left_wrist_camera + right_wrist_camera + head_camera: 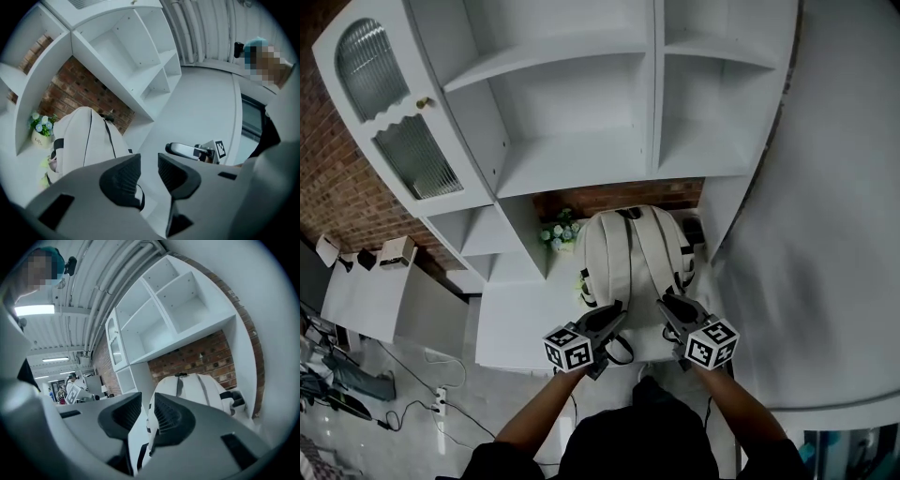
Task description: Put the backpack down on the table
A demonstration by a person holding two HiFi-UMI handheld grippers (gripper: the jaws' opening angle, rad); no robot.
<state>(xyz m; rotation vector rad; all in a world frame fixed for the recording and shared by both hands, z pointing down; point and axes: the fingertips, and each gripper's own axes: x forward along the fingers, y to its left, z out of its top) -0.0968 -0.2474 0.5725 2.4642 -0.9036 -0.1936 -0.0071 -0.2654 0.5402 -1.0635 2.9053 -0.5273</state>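
Between the jaws of the left gripper (617, 313) and of the right gripper (667, 306) is a narrow gap with nothing gripped. Just beyond them, the white backpack (633, 248) stands upright on the table (511, 328), flowers (560, 232) beside it, shelves (572, 159) above.

Side by side, level: left hand-held gripper (616, 316), right hand-held gripper (666, 306); jaws narrowly apart, empty.
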